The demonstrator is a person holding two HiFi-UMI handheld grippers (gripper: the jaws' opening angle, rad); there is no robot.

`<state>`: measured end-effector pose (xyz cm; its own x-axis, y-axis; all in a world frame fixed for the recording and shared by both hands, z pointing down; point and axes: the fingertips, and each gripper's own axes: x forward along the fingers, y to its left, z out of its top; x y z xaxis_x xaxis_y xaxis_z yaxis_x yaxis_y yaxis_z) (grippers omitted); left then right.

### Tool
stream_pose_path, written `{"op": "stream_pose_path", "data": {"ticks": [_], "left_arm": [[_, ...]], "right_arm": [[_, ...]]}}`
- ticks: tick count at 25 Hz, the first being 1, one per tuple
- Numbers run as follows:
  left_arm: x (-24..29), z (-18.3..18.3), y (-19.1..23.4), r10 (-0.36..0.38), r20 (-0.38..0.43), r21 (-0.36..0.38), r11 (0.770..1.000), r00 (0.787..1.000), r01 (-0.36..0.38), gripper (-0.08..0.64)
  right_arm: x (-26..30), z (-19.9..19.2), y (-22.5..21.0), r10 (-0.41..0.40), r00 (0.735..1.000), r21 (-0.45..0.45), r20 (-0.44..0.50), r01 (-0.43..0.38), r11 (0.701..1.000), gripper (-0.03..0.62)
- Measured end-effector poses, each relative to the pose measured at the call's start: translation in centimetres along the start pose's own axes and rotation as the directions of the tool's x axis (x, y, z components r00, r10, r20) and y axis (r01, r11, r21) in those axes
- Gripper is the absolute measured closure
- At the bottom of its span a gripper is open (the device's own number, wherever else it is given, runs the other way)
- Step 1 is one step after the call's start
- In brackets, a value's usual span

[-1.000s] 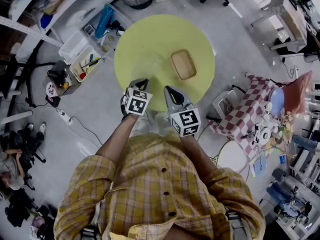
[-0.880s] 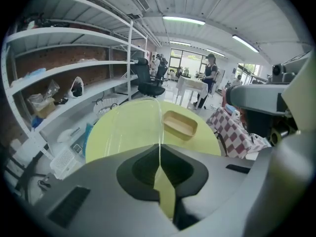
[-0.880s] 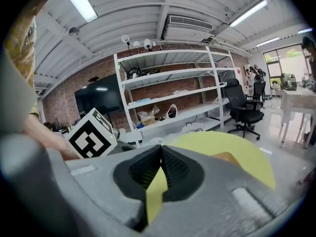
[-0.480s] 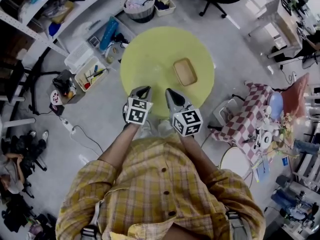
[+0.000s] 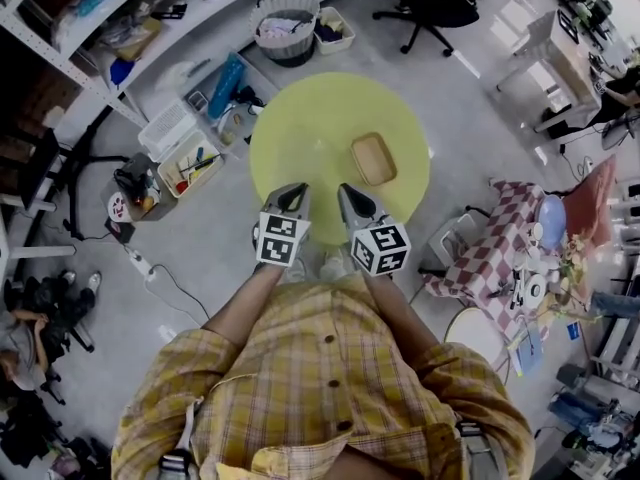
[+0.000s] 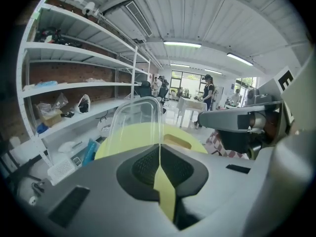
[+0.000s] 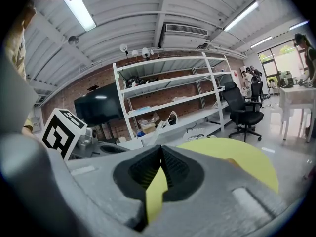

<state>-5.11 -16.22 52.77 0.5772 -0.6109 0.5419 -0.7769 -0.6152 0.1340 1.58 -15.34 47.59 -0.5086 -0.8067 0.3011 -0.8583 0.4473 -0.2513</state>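
Note:
In the head view my two grippers hang side by side over the near edge of a round yellow table [image 5: 330, 118]. The left gripper [image 5: 290, 196] is shut on the edge of a clear plastic lid [image 6: 137, 121], which stands up from its jaws and shows only faintly from above. The right gripper [image 5: 352, 200] is shut with nothing between its fingers. A shallow tan tray [image 5: 373, 158] lies on the table just beyond the right gripper. The left gripper [image 6: 159, 149] sees the tray [image 6: 177, 141] past the lid. The right gripper [image 7: 160, 152] faces the table [image 7: 232, 157] and shelving.
White shelving [image 5: 90, 28] runs along the left, with plastic bins [image 5: 185, 153] on the floor beside the table. A basket [image 5: 285, 13] and a black office chair [image 5: 435, 3] stand beyond it. A checkered cloth [image 5: 500, 238] covers a stand at the right. People [image 6: 207, 90] stand far off.
Both grippers have risen and tilted upward. The table looks smaller and farther from above. More of the clear lid now shows in the left gripper view. Both stay shut.

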Motion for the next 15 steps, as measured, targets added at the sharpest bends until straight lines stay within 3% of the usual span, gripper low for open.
{"op": "stream_pose_path", "data": {"ticks": [11,15], "left_arm": [[-2.4,3.0,-0.8,0.028,0.1,0.006,1.0,0.995,-0.029,0.546],[-2.8,3.3,-1.2,0.038,0.119,0.039,0.998,0.992,-0.043,0.546]], "right_arm": [[-0.6,2.0,0.8,0.042,0.999,-0.025,0.025,-0.041,0.999,0.594],[-0.7,1.8,1.1,0.059,0.998,-0.034,0.017,-0.059,0.998,0.594]]}}
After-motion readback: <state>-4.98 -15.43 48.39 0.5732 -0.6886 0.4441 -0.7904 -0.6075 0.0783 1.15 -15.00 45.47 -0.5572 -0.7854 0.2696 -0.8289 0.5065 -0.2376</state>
